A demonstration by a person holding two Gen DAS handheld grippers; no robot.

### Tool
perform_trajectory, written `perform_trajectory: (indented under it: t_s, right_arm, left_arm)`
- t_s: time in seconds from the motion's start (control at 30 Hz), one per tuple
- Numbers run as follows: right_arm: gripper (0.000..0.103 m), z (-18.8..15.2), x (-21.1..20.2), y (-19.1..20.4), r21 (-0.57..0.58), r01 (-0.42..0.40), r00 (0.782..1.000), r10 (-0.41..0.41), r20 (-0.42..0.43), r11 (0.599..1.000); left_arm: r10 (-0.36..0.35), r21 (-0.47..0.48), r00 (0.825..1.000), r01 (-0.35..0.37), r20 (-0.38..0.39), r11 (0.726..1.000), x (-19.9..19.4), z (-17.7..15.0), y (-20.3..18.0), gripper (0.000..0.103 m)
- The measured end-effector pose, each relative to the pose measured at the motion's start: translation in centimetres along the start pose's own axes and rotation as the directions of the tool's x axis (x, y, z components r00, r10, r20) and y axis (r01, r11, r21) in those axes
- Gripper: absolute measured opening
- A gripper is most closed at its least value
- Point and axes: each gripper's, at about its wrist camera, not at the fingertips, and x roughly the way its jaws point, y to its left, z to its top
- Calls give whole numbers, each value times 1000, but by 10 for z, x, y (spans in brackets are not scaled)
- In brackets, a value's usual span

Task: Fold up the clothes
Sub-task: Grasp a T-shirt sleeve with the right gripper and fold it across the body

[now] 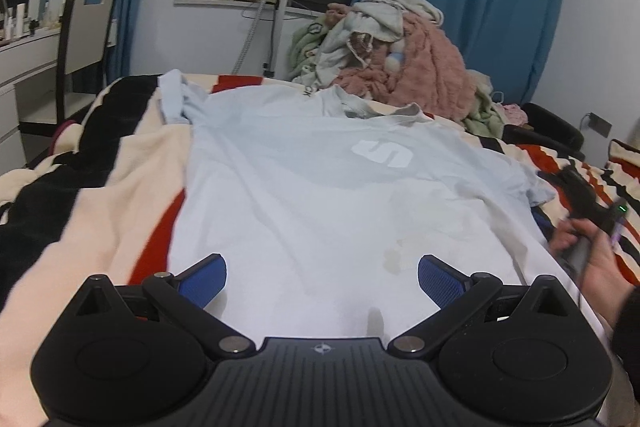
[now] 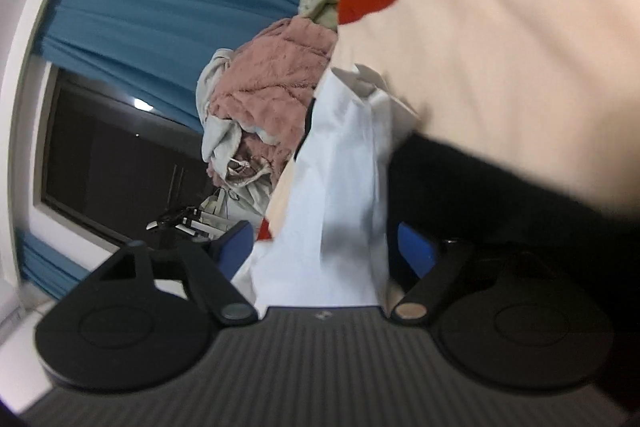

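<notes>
The T-shirt (image 1: 320,187) lies spread flat on the bed (image 1: 80,195). The left gripper (image 1: 322,281) hovers released above its hem; the right gripper (image 2: 326,247) is spread with shirt fabric between its fingers, not clenched. Risk: closing there may also catch the striped blanket (image 2: 500,47), dragging it and skewing the fold.

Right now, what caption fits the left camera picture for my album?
Open left gripper hovers over a pale blue T-shirt spread flat on a striped blanket.
</notes>
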Motion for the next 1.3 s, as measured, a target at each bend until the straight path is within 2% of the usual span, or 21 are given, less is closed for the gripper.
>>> perform_trajectory:
  t_s: [0.13,0.23,0.37,0.4,0.43,0.5,0.57,0.67,0.83,0.93,1.03,1.07,1.13,1.2,1.3]
  right_arm:
    - [72,7,39,-5,-105,0,1000,1,15,994]
    - [73,11,67,6,-188,14,1000,-11,15,982]
    - [70,26,91,21,-267,79,997,-77,16,961]
    - [58,30,96,25,-287,96,995,-95,17,953]
    - [35,33,100,30,-307,114,993,-113,19,945]
    - [10,34,94,48,-367,166,986,-162,42,915]
    - [9,34,83,71,-425,191,982,-178,71,885]
    - [9,23,66,121,-544,220,976,-183,122,810]
    - [8,-14,40,215,-691,242,970,-156,186,682]
    - [8,-54,37,262,-767,254,967,-135,217,590]
    - [8,-109,43,298,-848,256,967,-113,230,465]
    - [8,-129,47,305,-868,246,969,-103,223,432]
    - [8,-179,61,317,-918,217,976,-85,200,331]
    - [8,-224,78,321,-953,176,984,-85,159,248]
    - [9,-278,108,313,-974,113,988,-129,88,198]
  left_arm:
    - [-29,-11,999,29,-21,1000,19,1,-4,103]
    - [-44,-37,999,43,-12,998,35,8,-8,103]
    - [-38,-12,999,38,2,999,46,13,-11,103]
    - [-31,-4,1000,31,3,999,48,14,-11,103]
    - [-30,-5,1000,30,-2,1000,49,15,-11,103]
    - [-30,-3,999,30,-10,1000,48,16,-10,103]
    - [-22,27,1000,22,1,999,40,18,-12,103]
    - [-10,73,1000,8,19,997,28,21,-14,103]
    - [27,60,997,-31,69,998,0,26,3,103]
    - [50,47,994,-55,100,997,-18,28,15,103]
    - [73,34,989,-78,130,996,-35,31,27,103]
    - [81,29,987,-86,139,996,-41,32,31,103]
    - [97,19,983,-101,159,995,-53,33,39,103]
    - [122,8,978,-125,167,992,-51,35,50,103]
    - [158,-12,972,-159,173,987,-42,33,63,103]
